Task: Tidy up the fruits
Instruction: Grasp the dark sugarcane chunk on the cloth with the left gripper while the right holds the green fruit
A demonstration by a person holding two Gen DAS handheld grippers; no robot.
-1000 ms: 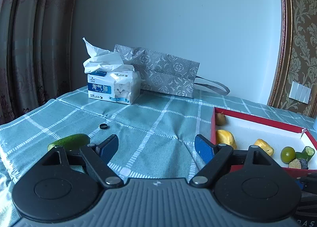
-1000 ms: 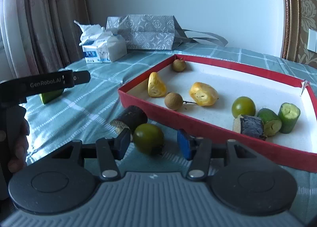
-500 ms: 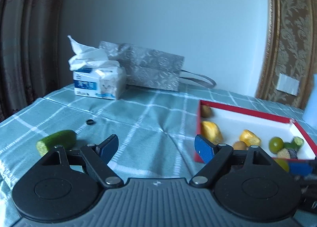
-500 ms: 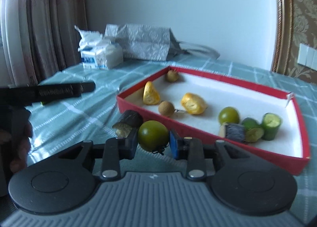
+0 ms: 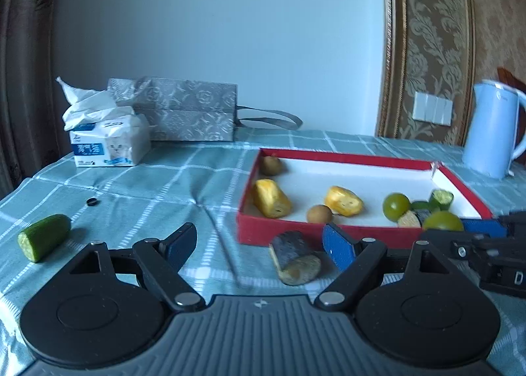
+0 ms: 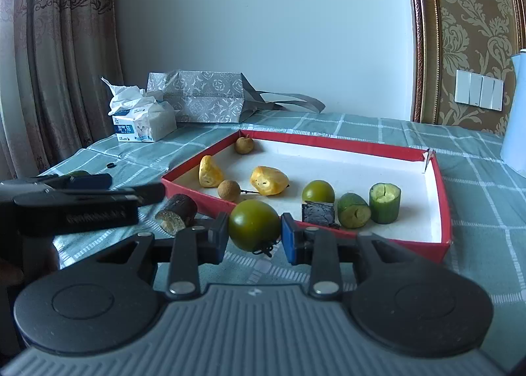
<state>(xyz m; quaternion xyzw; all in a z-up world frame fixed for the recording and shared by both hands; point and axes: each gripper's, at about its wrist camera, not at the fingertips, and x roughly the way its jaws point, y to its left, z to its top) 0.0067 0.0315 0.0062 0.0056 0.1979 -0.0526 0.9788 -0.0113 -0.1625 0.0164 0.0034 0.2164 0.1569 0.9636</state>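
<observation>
My right gripper (image 6: 253, 238) is shut on a round green fruit (image 6: 253, 224) and holds it above the cloth, just in front of the red tray (image 6: 440, 192). The same fruit shows in the left wrist view (image 5: 442, 221). The tray holds yellow pieces (image 6: 269, 180), brown longans (image 6: 229, 190), a green fruit (image 6: 318, 191), a dark chunk (image 6: 318, 212) and cucumber pieces (image 6: 384, 202). My left gripper (image 5: 259, 244) is open and empty over the cloth. A dark-skinned chunk (image 5: 295, 262) lies by its right finger. A cucumber piece (image 5: 42, 237) lies at left.
A tissue pack (image 5: 108, 142) and a grey patterned bag (image 5: 190, 113) stand at the back of the checked tablecloth (image 5: 171, 185). A small black ring (image 5: 92, 201) lies on the cloth. A light blue kettle (image 5: 493, 132) stands at the back right.
My right gripper closed on the green fruit and lifted it off the cloth. My left gripper swung right, bringing the tray, the dark chunk and the kettle into its view.
</observation>
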